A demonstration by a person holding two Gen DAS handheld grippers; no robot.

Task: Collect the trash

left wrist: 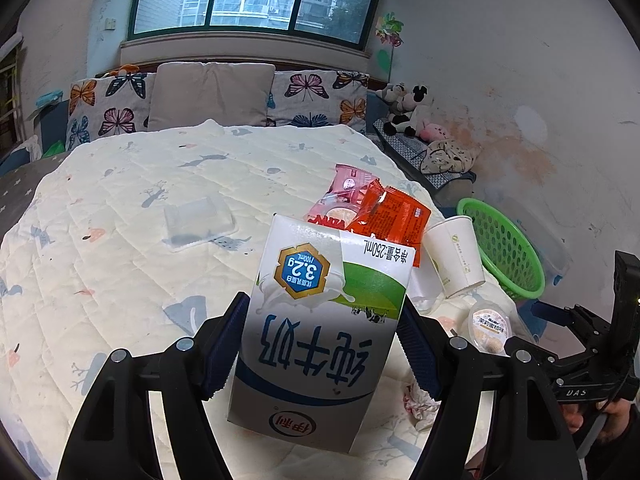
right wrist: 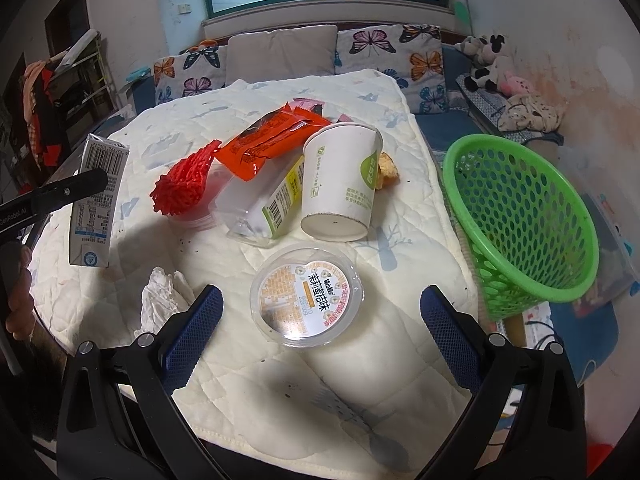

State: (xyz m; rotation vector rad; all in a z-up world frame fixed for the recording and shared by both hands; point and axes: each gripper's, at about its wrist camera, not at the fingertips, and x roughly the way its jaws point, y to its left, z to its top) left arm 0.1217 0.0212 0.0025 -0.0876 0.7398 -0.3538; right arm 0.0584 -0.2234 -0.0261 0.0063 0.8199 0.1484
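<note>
Your left gripper (left wrist: 324,344) clamps 1 milk carton (left wrist: 320,320), lifted off the quilt (left wrist: 120,240). Your right gripper (right wrist: 320,336) stands wide, empty, over 1 lidded jelly cup (right wrist: 306,300). Beyond: crumpled tissue (right wrist: 164,300), paper cup (right wrist: 340,184), orange wrappers (right wrist: 272,140). Green basket (right wrist: 524,220) sits at the quilt's right edge.

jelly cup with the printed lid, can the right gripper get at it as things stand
Probably yes. The right gripper is open and empty, and the jelly cup lies on the quilt just ahead of its fingers, nothing lying over it.
</note>
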